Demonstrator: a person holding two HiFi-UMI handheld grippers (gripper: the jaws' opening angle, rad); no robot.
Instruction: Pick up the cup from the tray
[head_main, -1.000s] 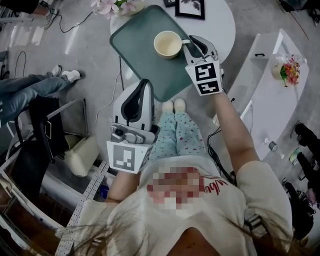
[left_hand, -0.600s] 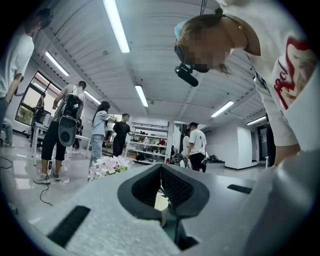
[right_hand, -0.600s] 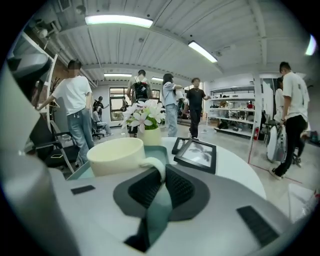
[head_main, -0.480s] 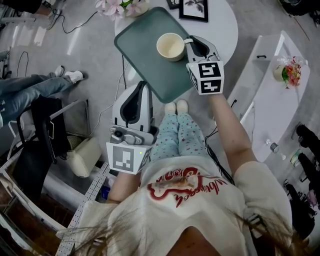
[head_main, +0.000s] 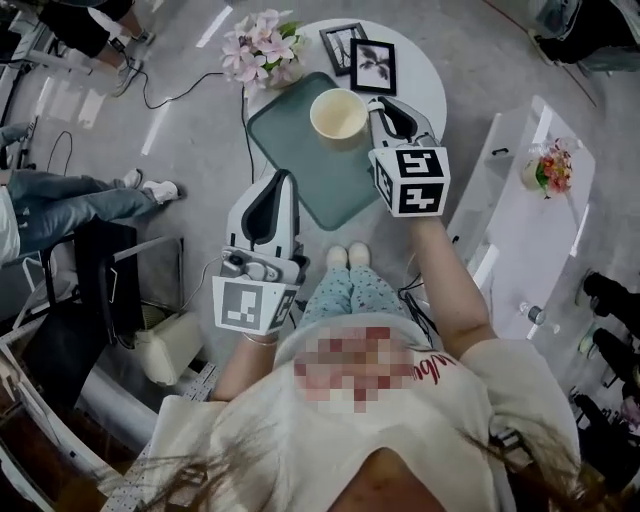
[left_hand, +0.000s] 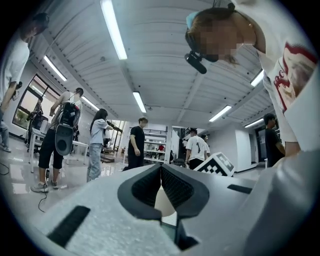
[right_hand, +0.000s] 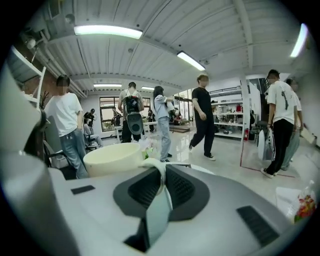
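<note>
Gripping the cup (head_main: 338, 113) by its handle, my right gripper (head_main: 381, 103) has its jaws clamped tight at the far right corner of the tray (head_main: 310, 170); my left gripper (head_main: 284, 179) hangs beside the tray's near left edge, jaws together, empty.

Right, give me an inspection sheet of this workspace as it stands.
Surface: round white table carrying a green tray.
Job's things: cream cup over the tray's far edge; whether it is lifted cannot be told.
Clutter: two picture frames on the table, pink flowers at its left edge.
Grippers: right gripper shut on the cup's handle; left gripper shut, empty, short of the table.
Cables: black cable on the floor left of the table.
Surroundings: seated person's legs at left, white shelf unit at right, people standing around.
</note>
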